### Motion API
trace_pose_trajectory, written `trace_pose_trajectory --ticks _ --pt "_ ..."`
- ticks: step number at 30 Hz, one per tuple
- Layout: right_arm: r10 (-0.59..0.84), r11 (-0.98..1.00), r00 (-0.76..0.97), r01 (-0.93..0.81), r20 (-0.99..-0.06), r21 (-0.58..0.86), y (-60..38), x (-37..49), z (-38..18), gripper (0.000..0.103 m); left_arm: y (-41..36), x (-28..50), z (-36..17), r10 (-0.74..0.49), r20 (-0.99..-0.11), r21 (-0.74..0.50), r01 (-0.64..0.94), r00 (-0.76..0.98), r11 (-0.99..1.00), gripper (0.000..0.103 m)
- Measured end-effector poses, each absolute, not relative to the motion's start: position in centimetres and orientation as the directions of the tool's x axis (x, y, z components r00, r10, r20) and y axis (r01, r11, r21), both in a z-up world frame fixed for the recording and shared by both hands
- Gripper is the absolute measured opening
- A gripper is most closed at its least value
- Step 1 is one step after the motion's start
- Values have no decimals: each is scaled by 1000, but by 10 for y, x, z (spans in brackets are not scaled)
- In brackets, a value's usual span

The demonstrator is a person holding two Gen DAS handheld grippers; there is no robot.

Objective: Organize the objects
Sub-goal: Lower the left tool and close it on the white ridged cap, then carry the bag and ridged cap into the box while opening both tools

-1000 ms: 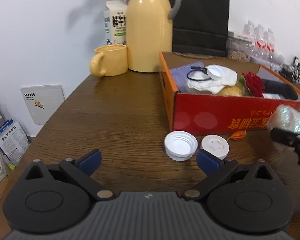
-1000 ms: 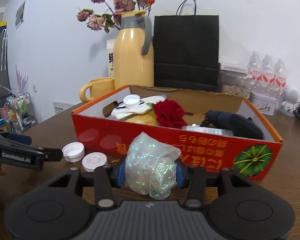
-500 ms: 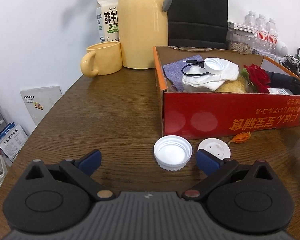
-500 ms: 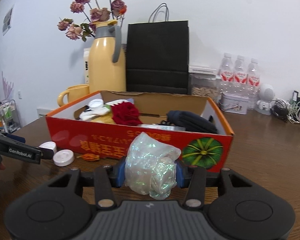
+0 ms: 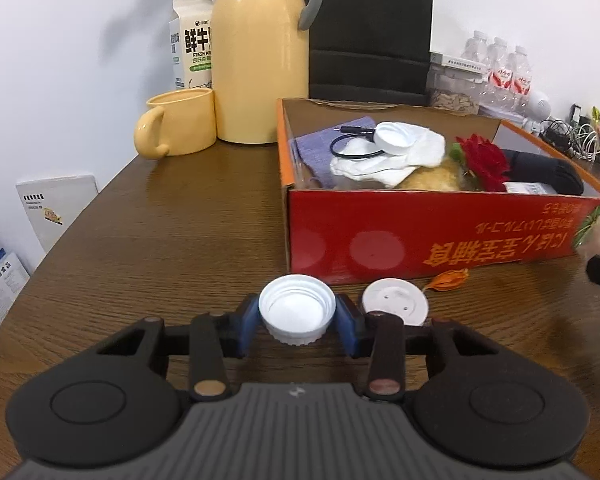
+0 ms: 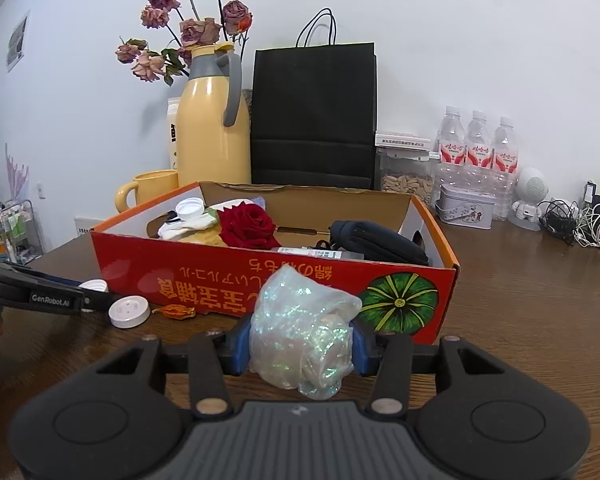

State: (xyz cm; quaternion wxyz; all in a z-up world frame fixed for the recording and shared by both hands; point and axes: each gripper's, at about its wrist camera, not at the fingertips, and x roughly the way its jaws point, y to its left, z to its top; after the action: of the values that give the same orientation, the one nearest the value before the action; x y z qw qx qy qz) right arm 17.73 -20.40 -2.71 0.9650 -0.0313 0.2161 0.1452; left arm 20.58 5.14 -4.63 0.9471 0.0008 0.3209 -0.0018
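L gripper jaws closing, pads touching white cap on table, disc just beside. R gripper clamps iridescent wad in front of red box; box holds rose, cloths.

White ribbed cap open-side up; crumpled iridescent bag lifted.

A dark wooden table stands against a plain white wall, evenly lit, with a wire rack at the left and a white panel leaning low beside it.
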Motion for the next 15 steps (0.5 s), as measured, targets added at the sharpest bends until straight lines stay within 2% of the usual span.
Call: trace_pose_trajectory --ticks 8,15 --pt "267 955 863 -297 -429 -3 -203 177 -28 46 44 195 -38 2 -571 -7 -6 821 1000 41" --pt "270 955 866 -297 -420 0 -203 177 -28 46 31 183 -22 -49 -516 -31 39 855 999 41"
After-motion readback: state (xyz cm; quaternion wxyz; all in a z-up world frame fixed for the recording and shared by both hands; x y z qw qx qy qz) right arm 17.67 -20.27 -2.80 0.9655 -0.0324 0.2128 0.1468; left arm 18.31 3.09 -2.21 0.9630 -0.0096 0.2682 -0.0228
